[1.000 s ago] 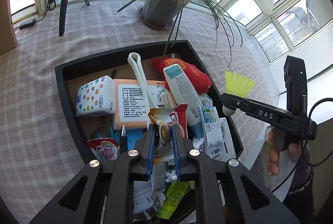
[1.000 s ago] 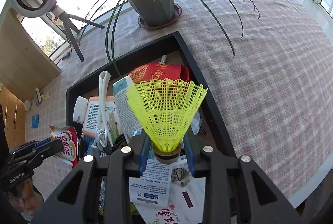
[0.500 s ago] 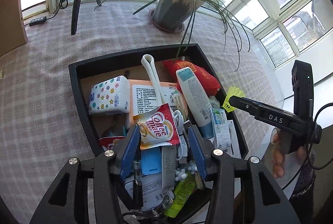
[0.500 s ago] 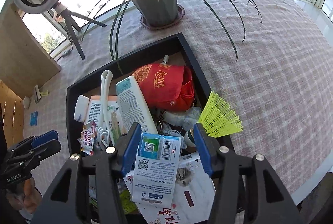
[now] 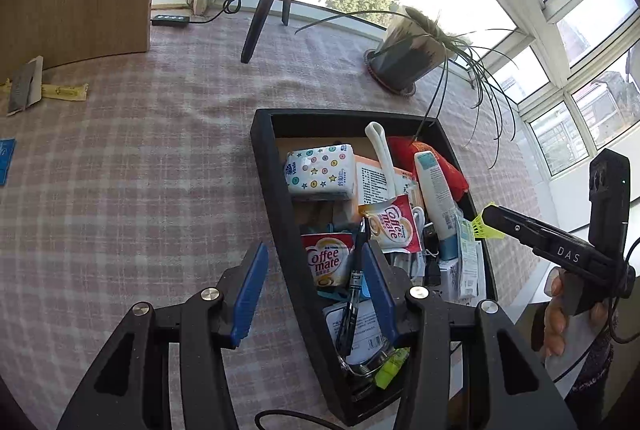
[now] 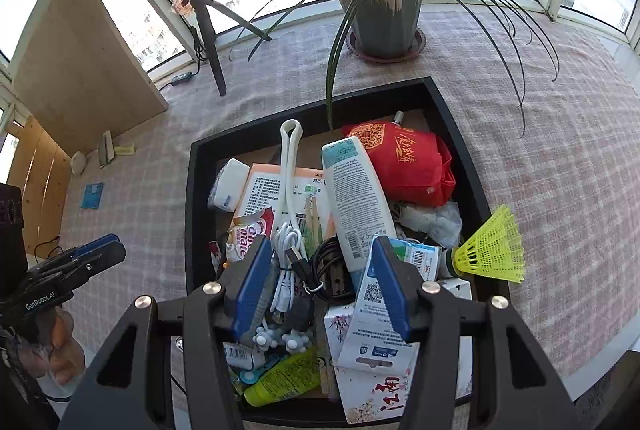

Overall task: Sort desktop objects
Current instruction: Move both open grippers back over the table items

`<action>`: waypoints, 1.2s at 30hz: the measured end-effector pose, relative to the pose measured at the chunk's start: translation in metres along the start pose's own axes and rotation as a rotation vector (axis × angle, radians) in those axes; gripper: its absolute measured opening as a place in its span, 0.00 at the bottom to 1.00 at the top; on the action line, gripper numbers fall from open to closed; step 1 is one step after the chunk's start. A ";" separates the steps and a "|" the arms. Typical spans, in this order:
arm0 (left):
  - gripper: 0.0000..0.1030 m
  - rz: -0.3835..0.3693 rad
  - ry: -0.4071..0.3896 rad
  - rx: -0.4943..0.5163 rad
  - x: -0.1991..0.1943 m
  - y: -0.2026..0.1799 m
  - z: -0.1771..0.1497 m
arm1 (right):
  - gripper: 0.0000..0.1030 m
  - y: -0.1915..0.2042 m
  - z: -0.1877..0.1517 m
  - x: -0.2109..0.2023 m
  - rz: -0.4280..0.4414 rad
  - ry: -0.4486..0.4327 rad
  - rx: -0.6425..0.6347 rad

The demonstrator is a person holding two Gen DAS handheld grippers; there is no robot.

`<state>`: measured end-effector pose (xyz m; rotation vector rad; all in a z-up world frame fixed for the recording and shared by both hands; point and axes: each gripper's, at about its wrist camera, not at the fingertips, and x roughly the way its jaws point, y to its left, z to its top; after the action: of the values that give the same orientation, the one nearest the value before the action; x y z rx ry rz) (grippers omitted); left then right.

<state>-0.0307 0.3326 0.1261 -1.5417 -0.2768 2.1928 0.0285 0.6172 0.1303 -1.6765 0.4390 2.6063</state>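
We held the left gripper (image 5: pixel 312 294) low over the near-left rim of the black tray (image 5: pixel 280 206), its blue-padded fingers (image 5: pixel 250 294) spread apart with nothing between them, one over the checked cloth (image 5: pixel 140 190) and one inside the tray. The right gripper (image 6: pixel 320 286) hovered over the tray's near end, jaws likewise wide and empty.

The yellow shuttlecock (image 6: pixel 492 250) lay on its side across the tray's right rim, skirt over the cloth.

From the left wrist we saw the dotted tissue pack (image 5: pixel 320 172), two Coffee-mate sachets (image 5: pixel 328 262) and a black pen (image 5: pixel 352 294) along the right finger; the shuttlecock was mostly hidden behind the right gripper's tip. The right wrist showed what that view hid: the red bag (image 6: pixel 404 162), white bottle (image 6: pixel 356 198), coiled white cable (image 6: pixel 288 250) and the potted plant (image 6: pixel 380 2) beyond the tray.
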 end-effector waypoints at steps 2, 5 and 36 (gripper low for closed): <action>0.44 0.021 -0.012 -0.032 -0.008 0.018 -0.003 | 0.50 0.019 0.000 0.003 0.017 0.010 -0.039; 0.44 0.050 -0.029 -0.081 -0.020 0.046 -0.009 | 0.50 0.051 -0.001 0.011 0.055 0.035 -0.106; 0.44 0.392 -0.097 -0.525 -0.098 0.366 -0.075 | 0.63 0.494 0.025 0.172 0.241 0.209 -0.950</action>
<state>-0.0214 -0.0426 0.0329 -1.8910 -0.6764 2.6503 -0.1457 0.1240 0.0986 -2.2207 -0.7959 3.0485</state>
